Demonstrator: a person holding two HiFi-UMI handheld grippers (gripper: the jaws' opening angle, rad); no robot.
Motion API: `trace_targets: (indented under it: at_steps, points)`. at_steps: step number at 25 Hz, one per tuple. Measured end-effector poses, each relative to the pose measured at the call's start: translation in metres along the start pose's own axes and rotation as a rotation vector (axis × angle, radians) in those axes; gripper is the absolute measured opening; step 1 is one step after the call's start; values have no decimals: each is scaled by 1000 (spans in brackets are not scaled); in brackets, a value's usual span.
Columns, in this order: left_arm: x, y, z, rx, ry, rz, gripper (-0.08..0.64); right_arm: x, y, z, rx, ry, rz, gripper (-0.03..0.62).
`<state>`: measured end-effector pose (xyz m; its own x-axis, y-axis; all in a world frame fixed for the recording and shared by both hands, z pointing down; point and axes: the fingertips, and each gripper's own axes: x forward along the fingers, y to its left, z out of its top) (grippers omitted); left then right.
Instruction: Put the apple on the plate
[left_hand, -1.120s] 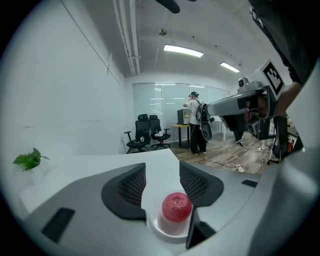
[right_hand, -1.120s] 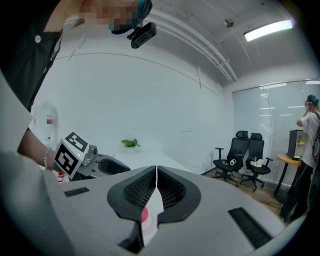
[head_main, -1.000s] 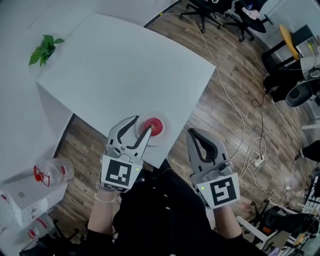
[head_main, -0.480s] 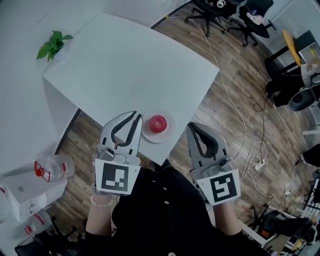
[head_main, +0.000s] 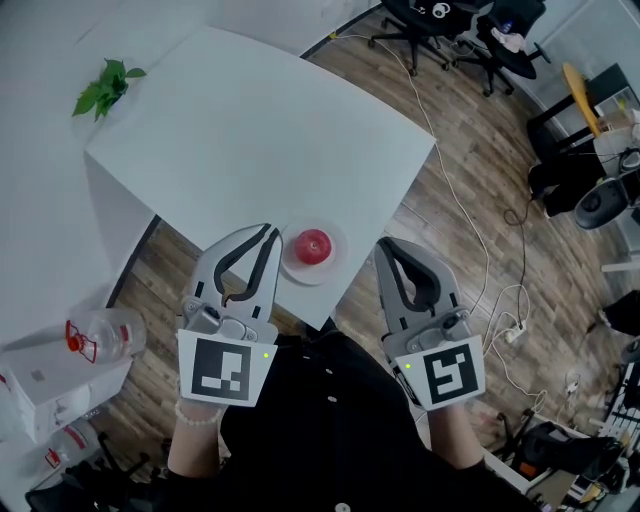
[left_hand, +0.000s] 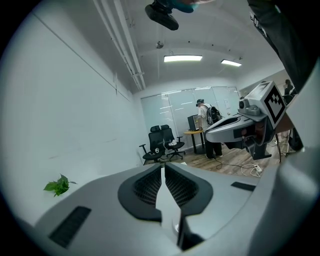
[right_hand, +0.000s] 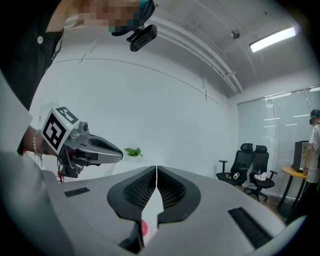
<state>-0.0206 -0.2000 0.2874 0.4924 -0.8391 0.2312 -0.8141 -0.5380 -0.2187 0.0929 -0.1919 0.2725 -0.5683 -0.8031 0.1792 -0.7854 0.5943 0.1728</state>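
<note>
The red apple (head_main: 313, 245) sits on a small white plate (head_main: 336, 262) at the near corner of the white table (head_main: 260, 140). My left gripper (head_main: 272, 232) hangs just left of the plate, apart from the apple, shut with nothing between its fingers; its own view shows the gripper (left_hand: 163, 165) with the pads together. My right gripper (head_main: 385, 245) is off the table's edge to the right of the plate, also shut and empty (right_hand: 156, 168). A sliver of the apple (right_hand: 144, 228) shows under its jaws.
A green plant (head_main: 103, 88) stands at the far left by the table. Office chairs (head_main: 420, 20) and a cable (head_main: 462, 195) lie on the wooden floor beyond. A water bottle (head_main: 100, 340) and a white box (head_main: 40, 385) sit low left.
The left gripper, open around the apple a second ago, has let go, drawn back and up, and shut. The apple stays on the plate. The right gripper has barely moved.
</note>
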Motion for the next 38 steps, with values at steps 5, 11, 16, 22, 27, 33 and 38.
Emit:
trace_targets:
  at_steps: [5, 11, 16, 22, 27, 33, 38]
  points:
    - [-4, 3, 2, -3, 0, 3, 31, 2, 4, 6, -16, -9, 7, 43]
    - [-5, 3, 2, -7, 5, -12, 31, 3, 7, 10, -32, -16, 14, 43]
    - [-6, 2, 0, -4, 7, -21, 31, 4, 11, 11, -41, -12, 15, 43]
    - [-5, 1, -1, -11, 7, -33, 31, 3, 11, 11, -45, -13, 5, 43]
    - [-3, 0, -1, -7, 5, -39, 31, 4, 11, 11, -49, -8, 4, 43]
    - [-2, -3, 0, -9, -1, -43, 31, 2, 10, 10, -57, -4, 2, 43]
    - [-2, -4, -2, -16, 3, -48, 31, 1, 8, 10, -56, -6, -7, 43]
